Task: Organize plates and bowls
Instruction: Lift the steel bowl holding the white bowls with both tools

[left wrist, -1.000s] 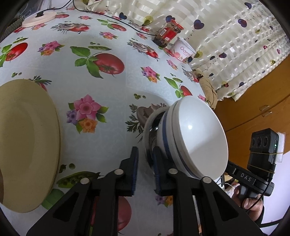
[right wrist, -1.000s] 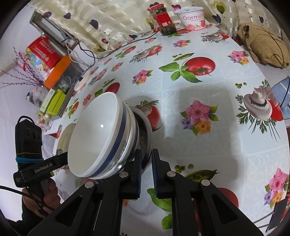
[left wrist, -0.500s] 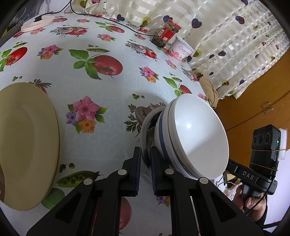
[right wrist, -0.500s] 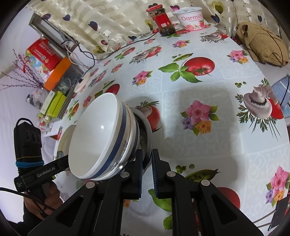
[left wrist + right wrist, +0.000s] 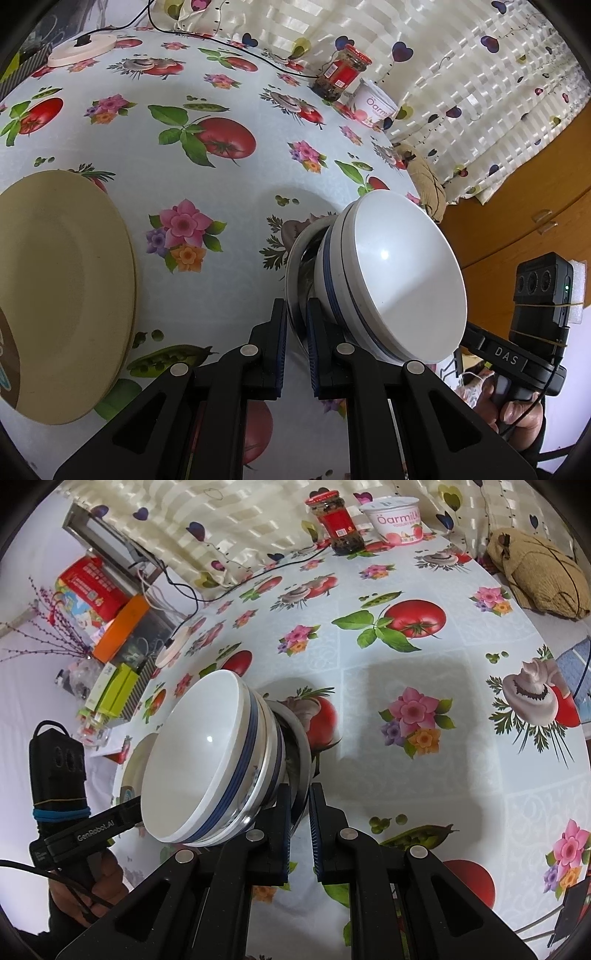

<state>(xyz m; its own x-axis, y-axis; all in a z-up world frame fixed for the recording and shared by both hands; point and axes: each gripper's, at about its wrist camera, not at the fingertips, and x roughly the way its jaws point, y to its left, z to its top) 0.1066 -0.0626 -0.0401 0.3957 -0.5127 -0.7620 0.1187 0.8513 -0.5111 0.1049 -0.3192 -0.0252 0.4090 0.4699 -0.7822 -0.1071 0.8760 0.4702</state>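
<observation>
At the near edge of the desk [image 5: 229, 206], both tongs are pinching the thin metal rim of one stack from opposite sides: the left tongs [image 5: 296, 334] are gripping the steel plate [image 5: 295, 258] on its near-left edge, and the right tongs [image 5: 300, 812] are clamping the same plate [image 5: 304, 749] on its other side. The bowls [image 5: 391, 280], white with a blue band and nested together, are sitting in that plate and are showing steeply tipped in both wrist views [image 5: 199, 753]; whether the stack is resting on the desk or hanging clear of it, I cannot tell.

The step in hand looks like carrying the gathered bowls as one load. To the left, a beige plate [image 5: 62, 295] is lying flat on the desk, well apart from the stack.

The next move is calling for both hands travelling together, level, so the bowls are not sliding off the plate. Farther back, a jar [image 5: 341, 74] and a tub [image 5: 375, 107] are standing by the curtain.
</observation>
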